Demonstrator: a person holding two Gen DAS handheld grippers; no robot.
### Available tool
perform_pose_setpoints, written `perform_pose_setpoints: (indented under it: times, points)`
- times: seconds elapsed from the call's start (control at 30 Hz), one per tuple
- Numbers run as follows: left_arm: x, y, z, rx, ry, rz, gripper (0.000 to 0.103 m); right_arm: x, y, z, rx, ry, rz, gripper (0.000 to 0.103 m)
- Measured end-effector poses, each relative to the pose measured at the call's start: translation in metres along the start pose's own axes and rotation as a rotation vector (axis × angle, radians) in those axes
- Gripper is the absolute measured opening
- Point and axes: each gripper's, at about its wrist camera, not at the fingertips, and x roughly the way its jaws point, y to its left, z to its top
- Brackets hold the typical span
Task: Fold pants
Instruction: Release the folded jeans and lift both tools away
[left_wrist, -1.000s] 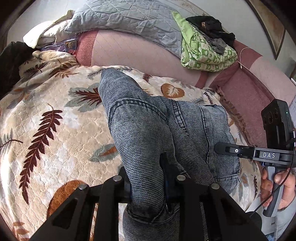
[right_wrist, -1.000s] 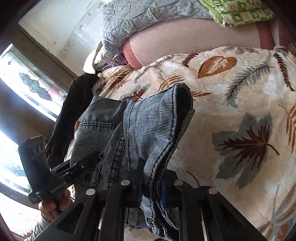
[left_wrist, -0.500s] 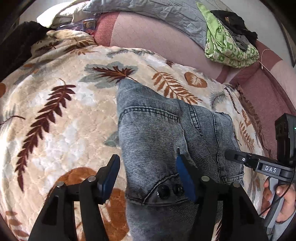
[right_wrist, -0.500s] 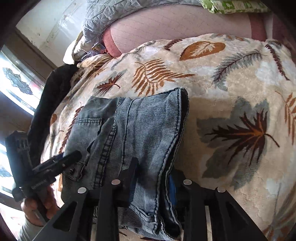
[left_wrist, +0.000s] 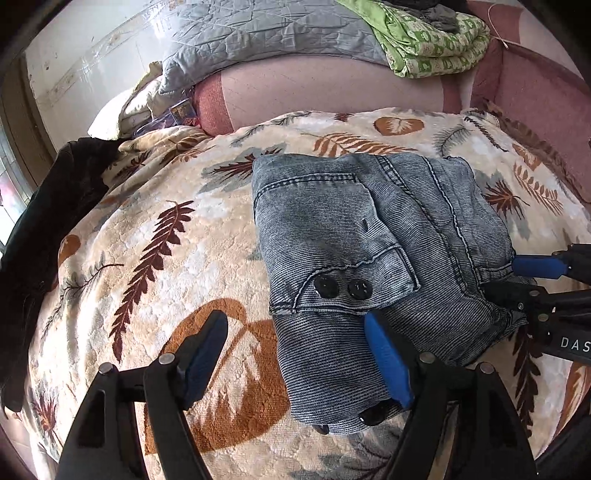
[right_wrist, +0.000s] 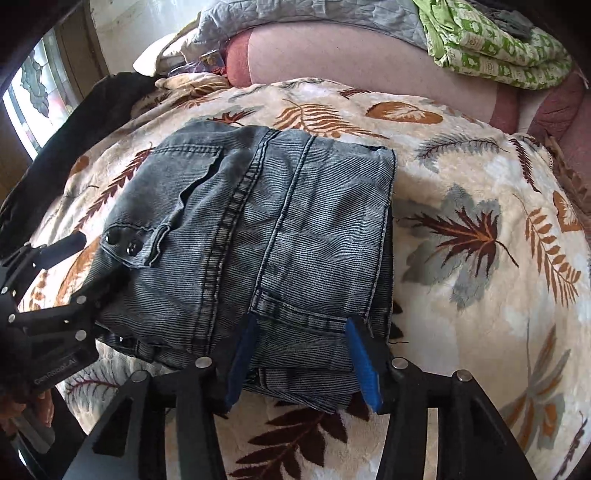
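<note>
A big soft blanket (left_wrist: 155, 258) with brown and grey leaves covers the bed. Behind it runs a pink cushioned edge (left_wrist: 325, 88), with a grey quilt (left_wrist: 258, 33) and a green bundle of cloth (left_wrist: 428, 40) piled on top. A dark piece of clothing (left_wrist: 40, 221) lies along the left side of the blanket.

The pants (left_wrist: 369, 236), grey-blue jeans, lie in the middle of the blanket, folded into a thick square with two black buttons (left_wrist: 341, 287) showing on top.

The left gripper (left_wrist: 295, 354) is spread wide. One blue finger sits over the near edge of the pants and the other is over the blanket beside them. It holds nothing.

The right gripper (right_wrist: 303, 354) is spread too, with a blue finger on each side of the near end of the fold, not pinching it.
</note>
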Motion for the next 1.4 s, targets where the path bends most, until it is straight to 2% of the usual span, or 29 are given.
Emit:
perform_pose_setpoints:
  times: [0.13, 0.2, 0.27, 0.37, 0.53, 0.63, 0.77, 0.87, 1.1, 1.23, 1.27, 1.3, 1.37, 1.4]
  points:
    - [-0.029, 0.005, -0.001, -0.050, -0.064, -0.029, 0.077, -0.032, 0.002, -0.001, -0.010, -0.079, -0.026, 0.057]
    - [-0.044, 0.006, -0.007, -0.087, -0.092, -0.034, 0.077, -0.046, 0.005, -0.006, -0.008, -0.121, -0.055, 0.074]
    - [-0.054, 0.008, -0.014, -0.124, -0.106, -0.054, 0.077, -0.059, 0.009, -0.013, -0.015, -0.154, -0.074, 0.075]
    - [-0.062, 0.007, -0.030, -0.168, -0.097, -0.048, 0.077, -0.069, 0.014, -0.026, -0.007, -0.168, -0.084, 0.080]
    - [-0.061, 0.007, -0.058, -0.221, -0.040, -0.031, 0.078, -0.074, 0.014, -0.058, 0.060, -0.190, -0.100, 0.081]
    - [-0.063, 0.007, -0.066, -0.245, -0.007, -0.013, 0.078, -0.075, 0.009, -0.085, 0.129, -0.208, -0.064, 0.081]
    - [-0.072, 0.004, -0.067, -0.250, -0.011, 0.023, 0.078, -0.073, 0.010, -0.105, 0.137, -0.211, -0.058, 0.082]
    - [-0.080, 0.004, -0.063, -0.256, -0.026, 0.029, 0.078, -0.076, 0.010, -0.105, 0.131, -0.211, -0.067, 0.082]
    - [-0.106, 0.000, -0.052, -0.252, -0.076, 0.030, 0.078, -0.103, 0.017, -0.091, 0.097, -0.275, -0.073, 0.082]
    - [-0.122, -0.006, -0.047, -0.232, -0.109, 0.019, 0.091, -0.111, 0.019, -0.083, 0.080, -0.295, -0.087, 0.086]
    - [-0.125, -0.007, -0.046, -0.234, -0.119, 0.010, 0.092, -0.113, 0.019, -0.083, 0.079, -0.301, -0.091, 0.086]
    - [-0.128, -0.008, -0.045, -0.238, -0.125, -0.009, 0.093, -0.115, 0.018, -0.082, 0.077, -0.306, -0.092, 0.086]
    - [-0.130, -0.009, -0.041, -0.244, -0.125, -0.061, 0.101, -0.119, 0.018, -0.082, 0.075, -0.312, -0.103, 0.086]
    - [-0.130, -0.010, -0.040, -0.248, -0.129, -0.078, 0.101, -0.120, 0.017, -0.082, 0.072, -0.315, -0.104, 0.086]
